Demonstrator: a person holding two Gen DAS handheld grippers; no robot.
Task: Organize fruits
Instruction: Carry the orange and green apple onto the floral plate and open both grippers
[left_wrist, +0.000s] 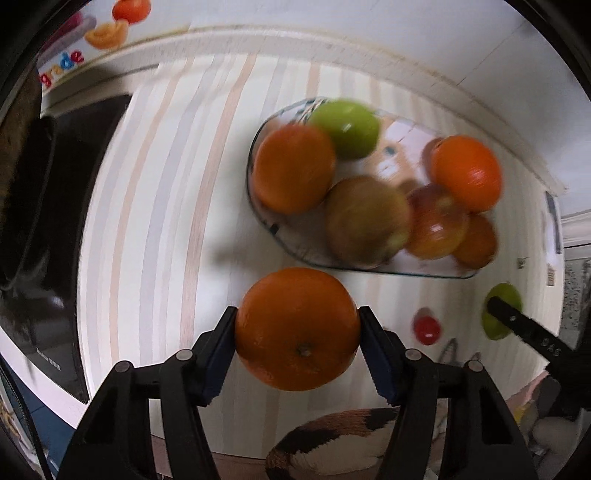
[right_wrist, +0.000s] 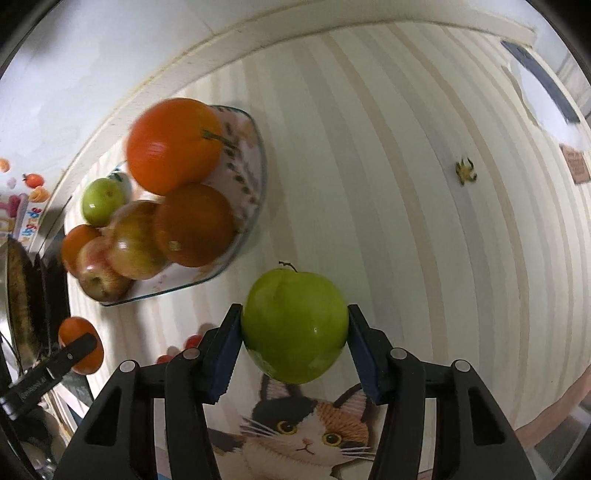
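Note:
My left gripper (left_wrist: 297, 332) is shut on an orange (left_wrist: 297, 328) and holds it above the striped table, just in front of a glass bowl (left_wrist: 258, 206). The bowl holds several fruits: oranges, a green apple (left_wrist: 347, 127) and reddish apples. My right gripper (right_wrist: 294, 326) is shut on a green apple (right_wrist: 294, 326), held above the table to the right of the same bowl (right_wrist: 258, 173). The right gripper with its apple shows in the left wrist view (left_wrist: 517, 325); the left gripper with its orange shows in the right wrist view (right_wrist: 79, 345).
A dark appliance (left_wrist: 62, 221) stands at the left of the table. Small red tomatoes (left_wrist: 426, 326) lie on the table between the grippers. A cat-print cushion (right_wrist: 306, 428) lies at the near edge. A small yellow object (right_wrist: 466, 171) lies on the table's right part.

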